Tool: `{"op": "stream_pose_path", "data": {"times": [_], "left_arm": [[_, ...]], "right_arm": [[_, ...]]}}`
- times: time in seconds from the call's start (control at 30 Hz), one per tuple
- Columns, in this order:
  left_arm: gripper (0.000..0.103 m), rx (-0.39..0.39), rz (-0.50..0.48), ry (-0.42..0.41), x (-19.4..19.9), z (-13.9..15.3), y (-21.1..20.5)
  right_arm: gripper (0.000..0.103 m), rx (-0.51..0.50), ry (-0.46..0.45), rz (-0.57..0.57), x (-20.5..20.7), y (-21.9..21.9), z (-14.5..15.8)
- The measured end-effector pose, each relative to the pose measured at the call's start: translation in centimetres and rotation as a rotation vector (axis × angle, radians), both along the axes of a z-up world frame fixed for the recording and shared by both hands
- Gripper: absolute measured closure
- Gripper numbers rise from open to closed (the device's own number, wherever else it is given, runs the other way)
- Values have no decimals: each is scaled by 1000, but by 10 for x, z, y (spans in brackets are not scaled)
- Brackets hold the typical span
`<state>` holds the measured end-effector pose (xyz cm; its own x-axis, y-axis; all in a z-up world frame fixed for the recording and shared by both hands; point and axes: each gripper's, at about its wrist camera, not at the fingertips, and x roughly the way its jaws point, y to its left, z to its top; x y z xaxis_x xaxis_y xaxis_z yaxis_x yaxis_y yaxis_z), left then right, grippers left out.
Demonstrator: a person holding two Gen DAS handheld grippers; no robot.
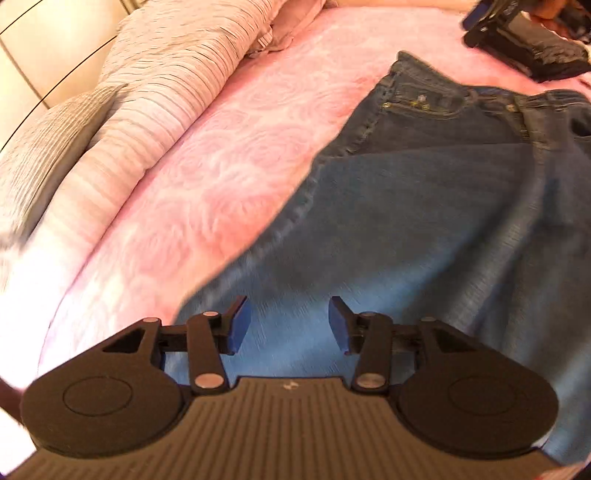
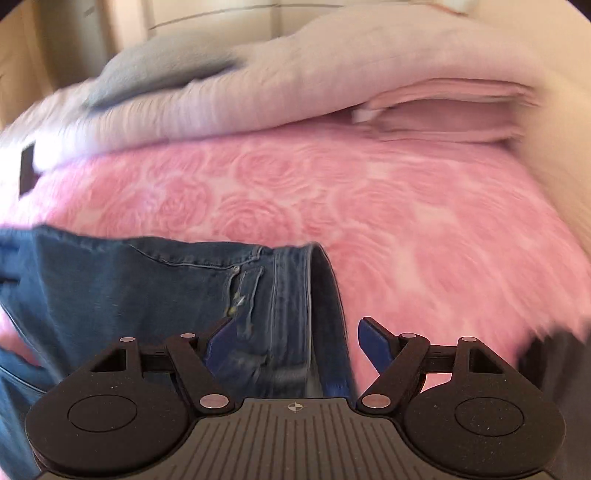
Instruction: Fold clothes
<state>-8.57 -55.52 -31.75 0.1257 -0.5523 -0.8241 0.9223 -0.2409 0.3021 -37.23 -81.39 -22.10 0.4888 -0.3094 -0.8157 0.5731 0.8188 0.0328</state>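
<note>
A pair of blue jeans (image 1: 424, 206) lies spread on the pink rose-patterned bedspread (image 1: 207, 177). My left gripper (image 1: 290, 325) is open and empty, just above a jeans leg. In the right wrist view the jeans' waistband end (image 2: 288, 295) lies between the fingers of my right gripper (image 2: 295, 347), which is open; the blue pads do not close on the denim. The right gripper also shows in the left wrist view (image 1: 491, 18) at the top right, near the waistband.
A rumpled striped duvet (image 1: 155, 92) and a folded pink blanket (image 2: 443, 107) lie along the far side of the bed. A dark folded garment (image 1: 546, 55) sits beyond the jeans' waistband. Bare pink bedspread (image 2: 424, 221) lies right of the jeans.
</note>
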Motion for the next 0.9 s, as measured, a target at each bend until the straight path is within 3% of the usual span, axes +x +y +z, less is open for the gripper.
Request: {"op": "stream_pose_path", "data": {"times": [0.1, 0.2, 0.23, 0.27, 0.3, 0.37, 0.53, 0.63, 0.7, 0.73, 0.77, 0.8, 0.9], "left_arm": [[61, 24, 41, 14, 16, -17, -34], [61, 113, 82, 39, 34, -40, -59], [68, 163, 90, 51, 37, -49, -66], [95, 203, 90, 62, 36, -55, -71], [103, 222, 81, 65, 32, -58, -73], [103, 202, 64, 34, 21, -51, -76], [103, 46, 175, 25, 32, -31, -118], [96, 90, 183, 5, 37, -49, -141], [93, 89, 174, -28, 35, -52, -140], [88, 76, 177, -26, 34, -48, -134], [78, 60, 183, -19, 33, -42, -126], [75, 43, 188, -11, 32, -36, -119], [75, 4, 204, 8, 27, -20, -93]], "right_arm": [[27, 66, -12, 81, 23, -49, -37], [27, 172, -45, 135, 42, -91, -71], [28, 241, -75, 131, 43, -101, -80], [43, 295, -89, 121, 44, -109, -88], [72, 313, -73, 106, 45, -113, -91], [81, 313, -42, 95, 45, -117, -88], [81, 227, -54, 63, 43, -164, -64], [77, 222, -20, 53, 50, -180, -84], [65, 216, -23, 13, 46, -178, -94], [58, 200, -25, -6, 43, -176, -95], [37, 161, -30, -23, 36, -170, -89], [25, 122, -34, -40, 30, -163, -82], [25, 53, -60, -73, 9, -141, -61]]}}
